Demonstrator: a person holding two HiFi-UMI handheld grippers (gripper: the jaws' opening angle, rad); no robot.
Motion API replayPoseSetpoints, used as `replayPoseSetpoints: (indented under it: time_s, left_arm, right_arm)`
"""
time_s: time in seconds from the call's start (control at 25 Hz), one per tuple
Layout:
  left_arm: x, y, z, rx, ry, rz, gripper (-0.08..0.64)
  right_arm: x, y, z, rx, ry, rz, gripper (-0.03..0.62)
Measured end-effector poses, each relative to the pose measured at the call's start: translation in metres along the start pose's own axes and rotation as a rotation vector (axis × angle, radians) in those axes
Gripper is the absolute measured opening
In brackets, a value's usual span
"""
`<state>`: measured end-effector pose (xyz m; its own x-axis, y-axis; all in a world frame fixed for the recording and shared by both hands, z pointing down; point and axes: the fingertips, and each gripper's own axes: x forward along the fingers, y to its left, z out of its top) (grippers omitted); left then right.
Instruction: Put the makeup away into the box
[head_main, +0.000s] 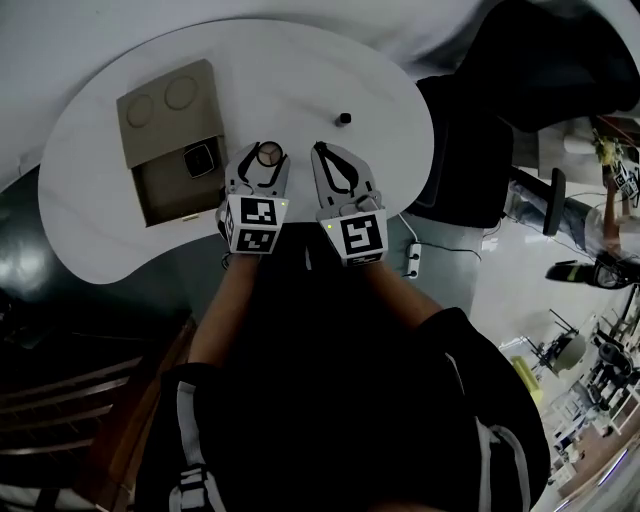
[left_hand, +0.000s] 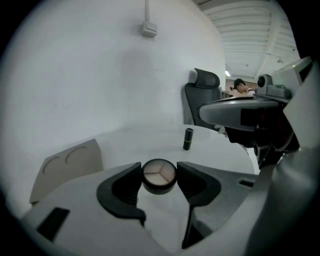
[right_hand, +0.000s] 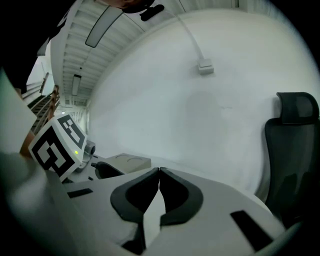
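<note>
My left gripper is shut on a round black makeup compact with a three-part pale powder face; it hangs above the white table just right of the box. That box is tan cardboard, its lid with two round marks folded back, and a small dark item lies inside. My right gripper is shut with nothing in it, beside the left one. A small black tube stands upright farther back on the table.
The white kidney-shaped table has its front edge under my hands. A black office chair stands behind it by the white wall. A power strip lies on the floor at the right.
</note>
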<state>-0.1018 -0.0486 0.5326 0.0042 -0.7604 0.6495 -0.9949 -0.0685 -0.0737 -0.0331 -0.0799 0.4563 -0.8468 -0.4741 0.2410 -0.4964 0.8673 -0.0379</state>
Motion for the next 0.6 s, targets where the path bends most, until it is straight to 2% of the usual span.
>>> replayPoseSetpoints:
  time_s: [0.12,0.24,0.48,0.6]
  left_arm:
    - [-0.013,0.027,-0.014,-0.048,0.007,0.065,0.225]
    - [-0.026,0.052,-0.028,-0.090,0.014,0.127,0.225]
    - [-0.052,0.090,-0.055,-0.153,0.036,0.218,0.225]
    - [-0.063,0.107,-0.071,-0.189,0.051,0.264,0.225]
  right_arm:
    - [0.010,0.019,0.003,-0.016,0.017,0.047,0.023]
    - [0.019,0.033,0.006,-0.072,0.021,0.085,0.023]
    - [0.030,0.059,0.005,-0.046,0.048,0.148,0.023]
    - [0.037,0.068,0.009,-0.075,0.024,0.167,0.023]
